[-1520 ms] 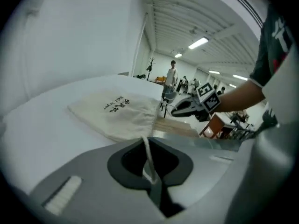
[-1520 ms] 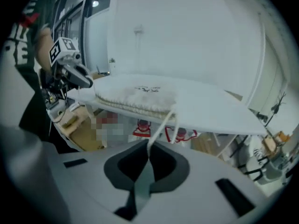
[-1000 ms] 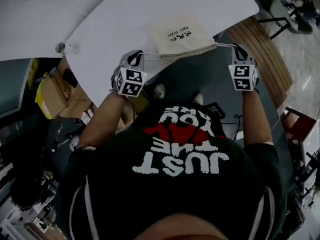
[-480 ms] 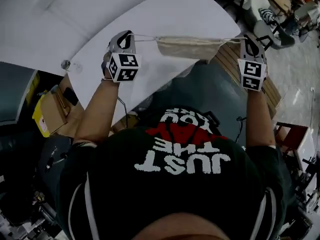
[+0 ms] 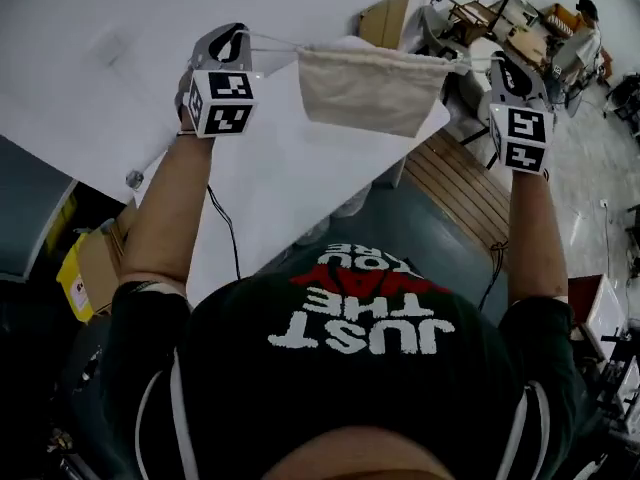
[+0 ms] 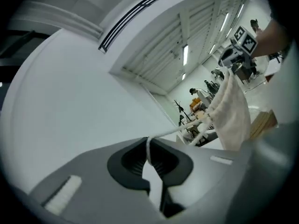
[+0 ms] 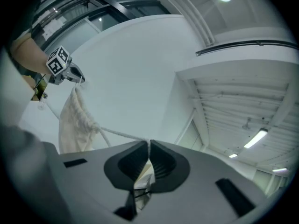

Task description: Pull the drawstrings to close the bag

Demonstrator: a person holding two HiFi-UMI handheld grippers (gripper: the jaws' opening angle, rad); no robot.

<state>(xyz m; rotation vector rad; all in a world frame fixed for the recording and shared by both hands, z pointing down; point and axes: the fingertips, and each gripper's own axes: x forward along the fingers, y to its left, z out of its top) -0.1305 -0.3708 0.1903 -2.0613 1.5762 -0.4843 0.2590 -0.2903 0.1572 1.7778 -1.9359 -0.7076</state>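
A cream cloth drawstring bag hangs in the air between my two grippers, lifted off the white table, its mouth gathered along the top. My left gripper is shut on the bag's left white drawstring, which runs taut to the bag. At the other side my right gripper is shut on the right drawstring, stretched to the bag. Both grippers are held high and apart, pointing up toward the ceiling. Each gripper view shows the opposite gripper beyond the bag.
The white table's edge runs diagonally below the bag, with a wooden slatted surface to its right. A cardboard box sits on the floor at the left. Chairs and desks stand at the far right.
Both grippers rose and moved forward, holding the strings. The bag, flat on the table a second ago, now hangs between them with its top gathered.
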